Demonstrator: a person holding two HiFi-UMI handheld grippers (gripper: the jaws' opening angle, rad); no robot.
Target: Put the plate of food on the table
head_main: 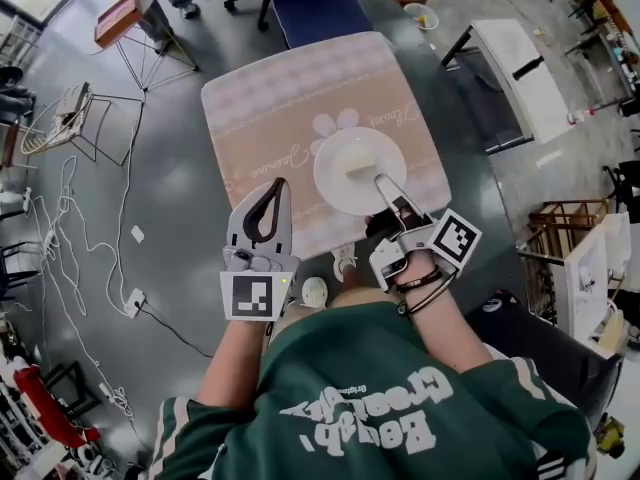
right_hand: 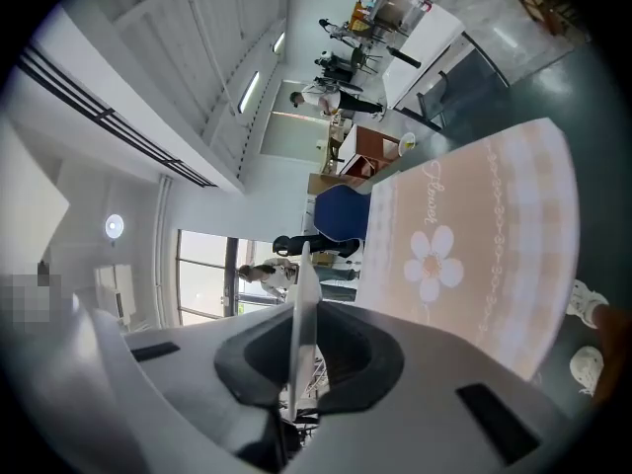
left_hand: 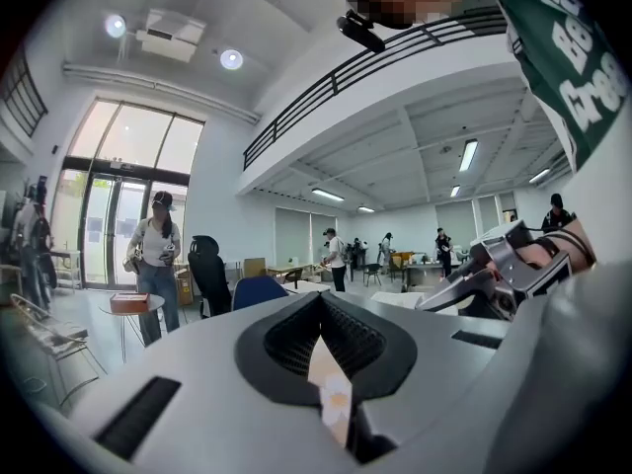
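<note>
A white plate [head_main: 345,158] with a pale piece of food [head_main: 360,168] on it hangs over the near right part of the table, which has a pink flowered cloth [head_main: 270,118]. My right gripper [head_main: 380,180] is shut on the plate's near rim. In the right gripper view that rim [right_hand: 301,314] shows edge-on as a thin white line between the jaws, with the cloth [right_hand: 474,215] beyond. My left gripper [head_main: 279,184] is over the table's near edge, left of the plate and apart from it. Its jaws meet at the tips and hold nothing [left_hand: 321,309].
A blue chair [head_main: 310,8] stands at the table's far side. A white bench [head_main: 520,78] is to the right, and a small round table with a red box [head_main: 120,18] at the back left. Cables [head_main: 70,228] trail over the floor on the left. People stand in the room [left_hand: 156,255].
</note>
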